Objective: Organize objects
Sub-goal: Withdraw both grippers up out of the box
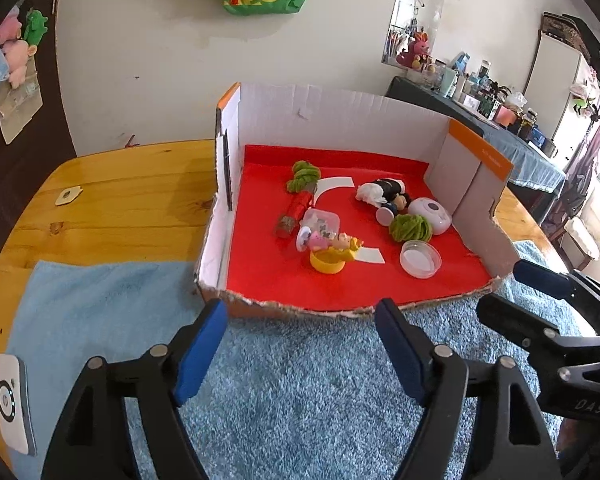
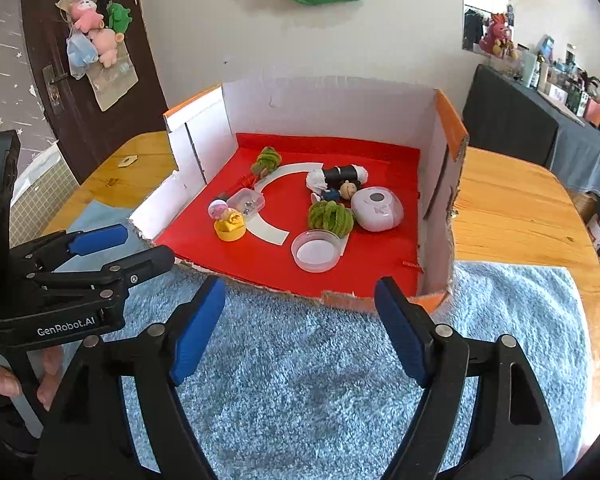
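A cardboard box (image 1: pixel 340 100) (image 2: pixel 324 88) with a red floor stands on the table and holds small toys: two green yarn bundles (image 1: pixel 410 228) (image 2: pixel 331 218), a doll figure in black and white (image 1: pixel 384 194) (image 2: pixel 340 180), a white oval device (image 1: pixel 432 214) (image 2: pixel 377 208), a clear round lid (image 1: pixel 420 258) (image 2: pixel 316 250), a figure on a yellow cap (image 1: pixel 332 254) (image 2: pixel 228 222) and a small clear case (image 1: pixel 322 222) (image 2: pixel 247 201). My left gripper (image 1: pixel 300 352) is open and empty over the blue rug, in front of the box. My right gripper (image 2: pixel 298 332) is open and empty beside it.
A fluffy blue rug (image 1: pixel 300 392) (image 2: pixel 320 380) covers the near table. A white phone-like device (image 1: pixel 10 404) lies at the left on a light blue towel (image 1: pixel 80 312). The wooden table (image 1: pixel 120 200) (image 2: pixel 512 208) extends around the box. A wall stands behind.
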`<state>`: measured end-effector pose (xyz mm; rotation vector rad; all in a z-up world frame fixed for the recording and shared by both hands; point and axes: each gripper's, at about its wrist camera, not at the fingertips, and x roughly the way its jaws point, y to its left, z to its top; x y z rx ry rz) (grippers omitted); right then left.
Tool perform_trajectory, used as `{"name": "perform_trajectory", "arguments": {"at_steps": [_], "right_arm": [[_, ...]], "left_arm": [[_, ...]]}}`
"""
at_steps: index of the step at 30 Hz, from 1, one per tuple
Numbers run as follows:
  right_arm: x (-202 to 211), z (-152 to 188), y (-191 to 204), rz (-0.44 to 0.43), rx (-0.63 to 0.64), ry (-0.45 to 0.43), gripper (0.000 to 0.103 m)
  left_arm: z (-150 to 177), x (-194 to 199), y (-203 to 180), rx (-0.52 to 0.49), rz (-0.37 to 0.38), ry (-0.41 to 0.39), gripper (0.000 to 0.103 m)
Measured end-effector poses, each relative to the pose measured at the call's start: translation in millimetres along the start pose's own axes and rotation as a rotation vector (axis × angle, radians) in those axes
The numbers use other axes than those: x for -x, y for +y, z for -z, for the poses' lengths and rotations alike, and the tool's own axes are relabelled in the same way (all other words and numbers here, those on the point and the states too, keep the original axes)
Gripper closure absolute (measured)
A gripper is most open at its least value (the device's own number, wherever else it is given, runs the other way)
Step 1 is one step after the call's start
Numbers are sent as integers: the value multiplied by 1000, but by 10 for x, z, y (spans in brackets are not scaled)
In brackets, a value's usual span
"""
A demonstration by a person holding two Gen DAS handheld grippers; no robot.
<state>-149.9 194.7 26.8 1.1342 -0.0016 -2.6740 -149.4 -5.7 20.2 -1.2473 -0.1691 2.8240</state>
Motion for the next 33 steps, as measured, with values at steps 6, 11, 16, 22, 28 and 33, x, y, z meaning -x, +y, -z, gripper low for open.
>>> {"name": "perform_trajectory", "arguments": {"at_steps": [6, 11, 16, 22, 28, 33], "right_arm": [[76, 118, 12, 4, -11, -16, 25], [94, 252, 15, 9, -23, -16, 24], [74, 374, 9, 11, -34, -1, 24], [51, 480, -7, 15, -45, 11, 24], [14, 594, -32, 20, -58, 29, 24], [-28, 644, -48, 23, -68, 40, 24]], "left_arm": [[121, 38, -3, 2, 0, -1, 15], [226, 73, -23, -9, -15, -10, 0], [322, 116, -65, -40, -93, -35, 0], [468, 67, -177, -107, -187, -22, 0], [549, 39, 31, 12, -40, 20, 0], [597, 87, 100, 31, -49, 6, 0]]}}
